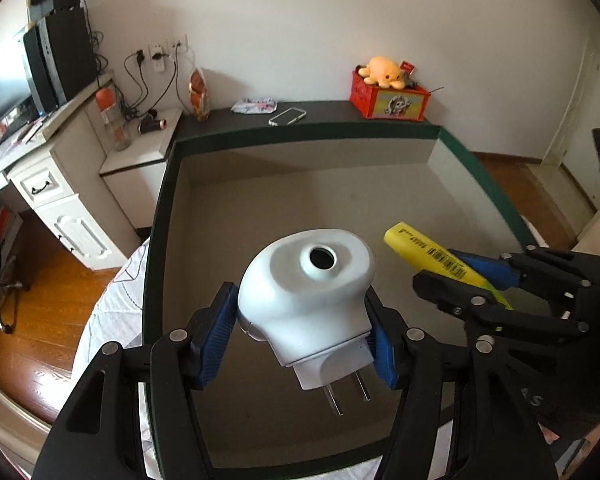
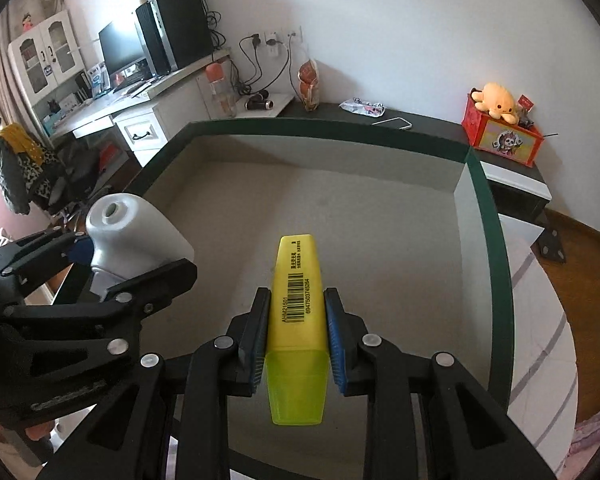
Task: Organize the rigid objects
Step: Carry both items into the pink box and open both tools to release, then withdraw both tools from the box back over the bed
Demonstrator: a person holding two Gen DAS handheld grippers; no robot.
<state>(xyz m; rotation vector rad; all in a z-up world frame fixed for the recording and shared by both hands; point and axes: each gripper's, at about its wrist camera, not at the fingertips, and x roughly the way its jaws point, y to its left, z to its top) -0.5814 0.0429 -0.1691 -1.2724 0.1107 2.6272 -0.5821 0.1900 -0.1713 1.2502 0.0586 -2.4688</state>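
Clamping a white plastic plug-in device with a round hole in its top and two metal prongs (image 1: 308, 300), the left gripper (image 1: 300, 344) presses its blue pads (image 1: 214, 340) against both sides of the body, prongs pointing back toward the camera. Beside it, the right gripper (image 2: 296, 336) is closed narrowly on a yellow highlighter pen with a barcode label (image 2: 298, 300), its pads squeezing the barrel just above the translucent cap, which hangs toward the camera. In the left wrist view the same pen (image 1: 432, 256) sticks out from the right gripper's black fingers (image 1: 452, 292).

Both held things hang over a large open box with a beige inside and dark green rim (image 1: 160, 208), and neither touches its floor. Behind the box runs a dark shelf (image 1: 324, 110) carrying a phone (image 1: 287, 116), a crumpled wrapper (image 1: 254, 105) and a red box (image 1: 388, 100) topped by an orange plush octopus (image 1: 384, 72). To the left stands a white desk (image 1: 60, 184) with a monitor (image 1: 4, 88) and an orange-capped bottle (image 1: 112, 120).
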